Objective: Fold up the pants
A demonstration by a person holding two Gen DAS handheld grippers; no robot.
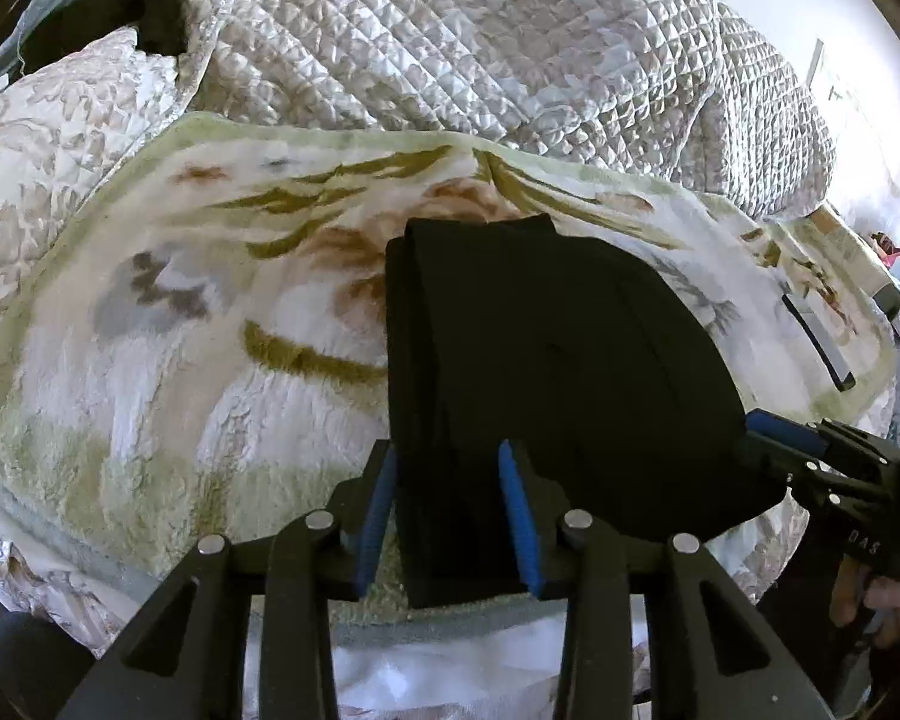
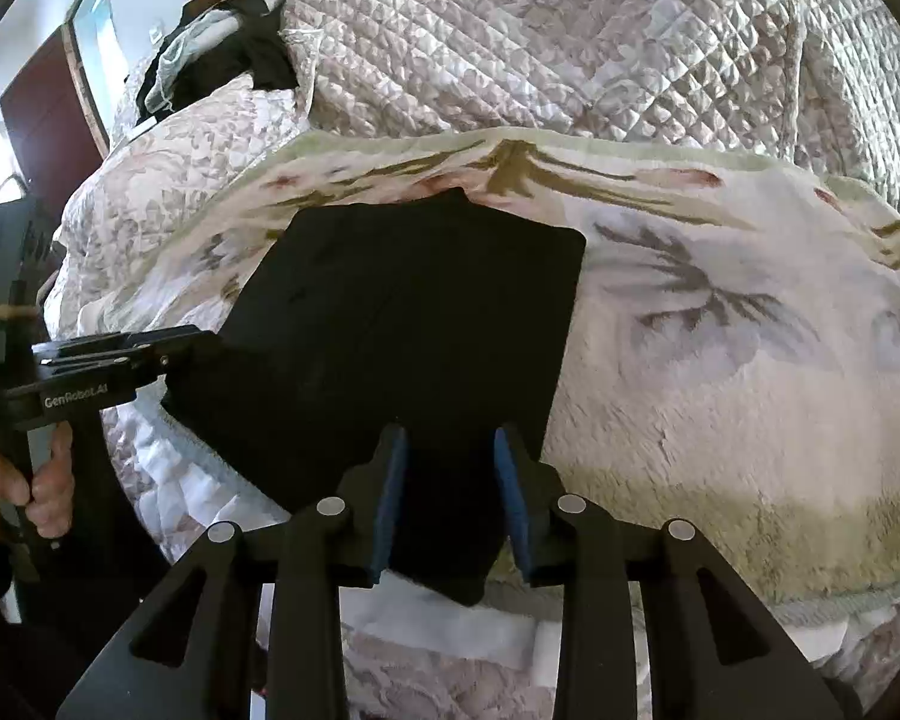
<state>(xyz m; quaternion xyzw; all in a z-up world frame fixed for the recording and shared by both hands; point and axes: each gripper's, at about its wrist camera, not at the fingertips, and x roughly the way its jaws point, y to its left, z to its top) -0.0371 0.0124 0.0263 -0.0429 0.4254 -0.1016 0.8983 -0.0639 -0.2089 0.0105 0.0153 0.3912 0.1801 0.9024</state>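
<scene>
The black pants (image 1: 546, 360) lie folded into a thick rectangle on a floral fleece blanket (image 1: 210, 312). In the left wrist view my left gripper (image 1: 447, 456) is open, its blue pads on either side of the near left corner of the pants. The right gripper (image 1: 768, 426) shows at the pants' right edge. In the right wrist view the pants (image 2: 402, 324) lie ahead, and my right gripper (image 2: 450, 441) is open around their near right corner. The left gripper (image 2: 168, 348) shows at their left edge.
A quilted white bedspread (image 1: 480, 36) is bunched behind the blanket. Dark clothes (image 2: 234, 54) lie at the far left by a dark wooden headboard (image 2: 48, 114). A phone-like black object (image 1: 816, 339) lies on the blanket at right. The bed's near edge runs below the grippers.
</scene>
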